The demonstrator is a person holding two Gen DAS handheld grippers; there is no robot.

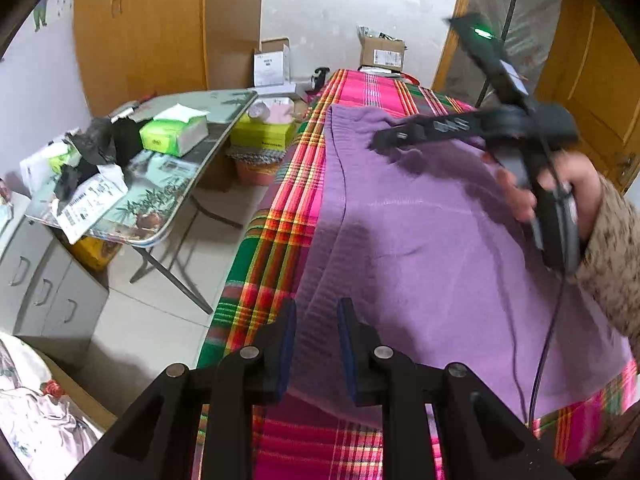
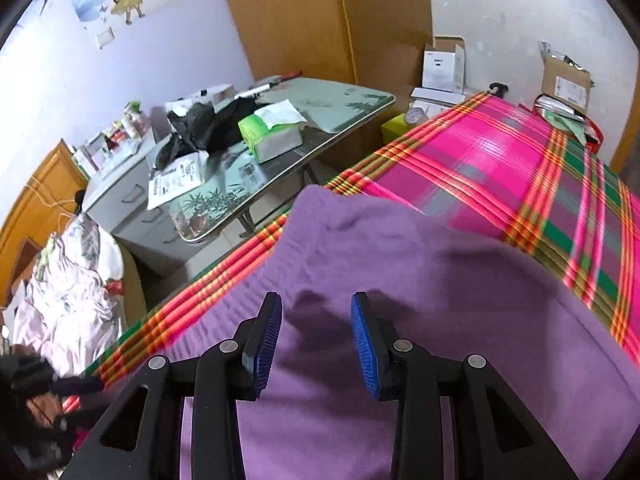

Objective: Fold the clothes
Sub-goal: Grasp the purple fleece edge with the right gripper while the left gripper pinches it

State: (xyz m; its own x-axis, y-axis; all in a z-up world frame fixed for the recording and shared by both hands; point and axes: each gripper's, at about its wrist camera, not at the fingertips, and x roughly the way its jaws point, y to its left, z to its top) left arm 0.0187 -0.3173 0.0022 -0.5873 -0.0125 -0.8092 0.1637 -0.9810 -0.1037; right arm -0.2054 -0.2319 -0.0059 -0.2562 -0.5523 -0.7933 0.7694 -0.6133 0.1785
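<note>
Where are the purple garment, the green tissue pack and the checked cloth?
purple garment (image 2: 420, 280), right wrist view, middle of the fabric
green tissue pack (image 1: 174, 134), left wrist view, its front face
checked cloth (image 2: 500, 160), right wrist view, bare pink part

Motion-blurred right hand-held gripper (image 1: 394, 136)

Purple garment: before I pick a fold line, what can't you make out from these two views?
- Purple garment: near hem hidden behind the left tongs in the left wrist view; its right side runs under the hand.
- Right tongs: motion-blurred there.
- Sleeves and neckline: not identifiable in either view.
- Right wrist view: garment cut off at the bottom edge.
</note>
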